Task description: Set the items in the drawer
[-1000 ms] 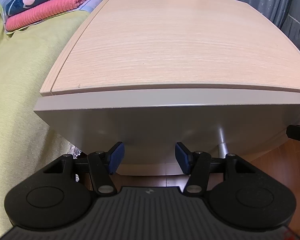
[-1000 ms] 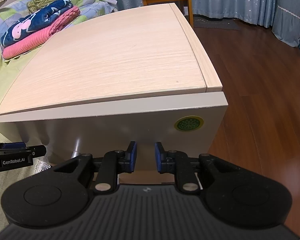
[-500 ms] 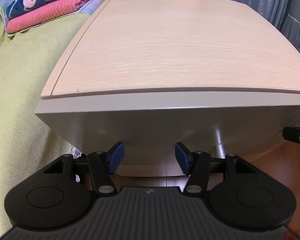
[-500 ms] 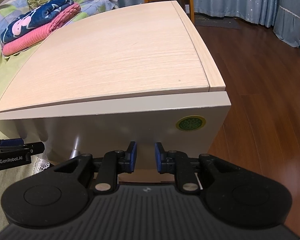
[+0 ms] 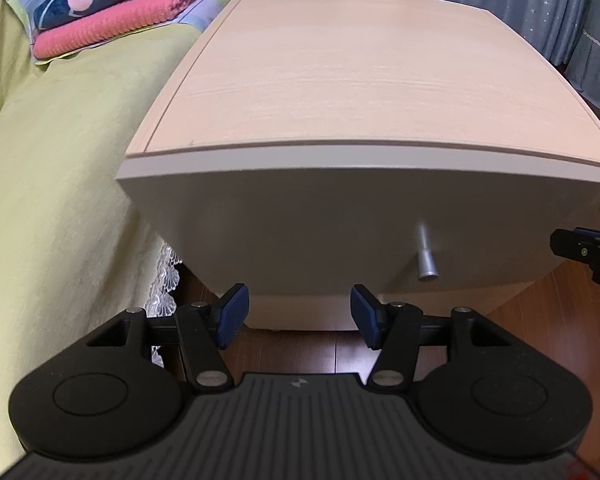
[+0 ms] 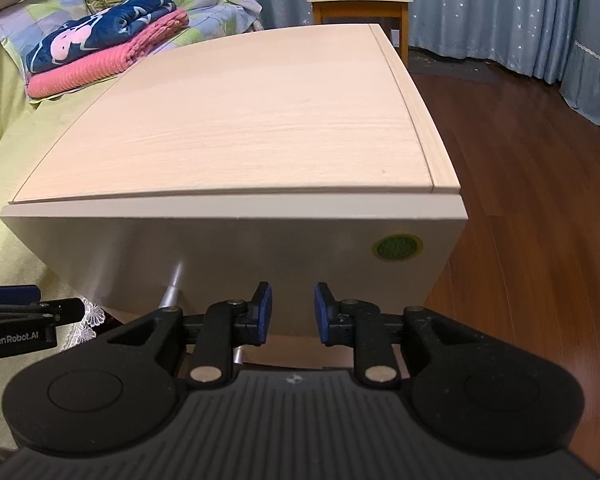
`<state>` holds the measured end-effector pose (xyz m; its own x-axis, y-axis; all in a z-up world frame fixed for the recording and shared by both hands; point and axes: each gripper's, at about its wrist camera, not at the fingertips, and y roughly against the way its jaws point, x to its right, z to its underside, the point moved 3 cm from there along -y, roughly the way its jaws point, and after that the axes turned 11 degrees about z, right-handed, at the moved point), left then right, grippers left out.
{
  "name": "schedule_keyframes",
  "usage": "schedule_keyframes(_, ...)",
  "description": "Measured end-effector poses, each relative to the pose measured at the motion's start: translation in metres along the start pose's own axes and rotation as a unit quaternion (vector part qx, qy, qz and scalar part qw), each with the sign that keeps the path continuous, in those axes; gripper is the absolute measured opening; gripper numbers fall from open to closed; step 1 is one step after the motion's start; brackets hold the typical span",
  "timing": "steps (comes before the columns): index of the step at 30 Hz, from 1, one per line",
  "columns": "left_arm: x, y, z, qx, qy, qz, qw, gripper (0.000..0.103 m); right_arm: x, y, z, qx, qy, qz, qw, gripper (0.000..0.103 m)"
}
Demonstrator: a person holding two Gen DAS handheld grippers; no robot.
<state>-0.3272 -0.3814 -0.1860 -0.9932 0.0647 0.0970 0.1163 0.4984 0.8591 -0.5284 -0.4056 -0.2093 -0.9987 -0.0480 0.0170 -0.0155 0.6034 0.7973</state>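
I hold my left gripper and right gripper low before the drawer front, both with fingers apart and empty. The drawer is shut; its metal handle sits at two o'clock from my left fingers, so opening comes first.

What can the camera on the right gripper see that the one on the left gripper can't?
Only the right view shows the round green sticker on the drawer front, the wooden chair whole, and the left gripper at its edge. Only the left view shows the right gripper intruding. Both share the cabinet top, the silver handle and the folded blankets.
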Motion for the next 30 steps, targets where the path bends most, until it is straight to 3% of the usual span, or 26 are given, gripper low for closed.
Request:
schedule_keyframes(3, -0.001, 0.008, 0.002, 0.002, 0.004, 0.002, 1.0000, 0.060, 0.003, 0.008, 0.005, 0.002, -0.001, 0.010, 1.000, 0.033)
schedule_keyframes(7, 0.001, 0.020, 0.007, 0.006, 0.011, 0.011, 0.9999, 0.060, 0.003, 0.018, 0.008, 0.000, -0.007, 0.014, 1.000, 0.036)
schedule_keyframes(10, 0.002, 0.031, 0.010, 0.010, 0.009, 0.012, 0.9998, 0.061, -0.001, 0.030, 0.010, 0.010, -0.002, 0.016, 1.000, 0.046)
schedule_keyframes(21, 0.000, 0.076, 0.015, 0.031, 0.017, 0.011, 0.9993, 0.066, -0.008, 0.081, 0.009, 0.049, 0.003, 0.014, 0.999, 0.093)
schedule_keyframes(25, 0.003, 0.094, 0.019, 0.043, 0.026, 0.007, 0.9987, 0.073, -0.006, 0.098, 0.008, 0.054, 0.004, 0.015, 0.998, 0.102)
schedule_keyframes(30, 0.008, 0.112, 0.024, 0.052, 0.033, 0.001, 0.9981, 0.074, -0.002, 0.115, 0.015, 0.041, 0.004, 0.015, 0.999, 0.102)
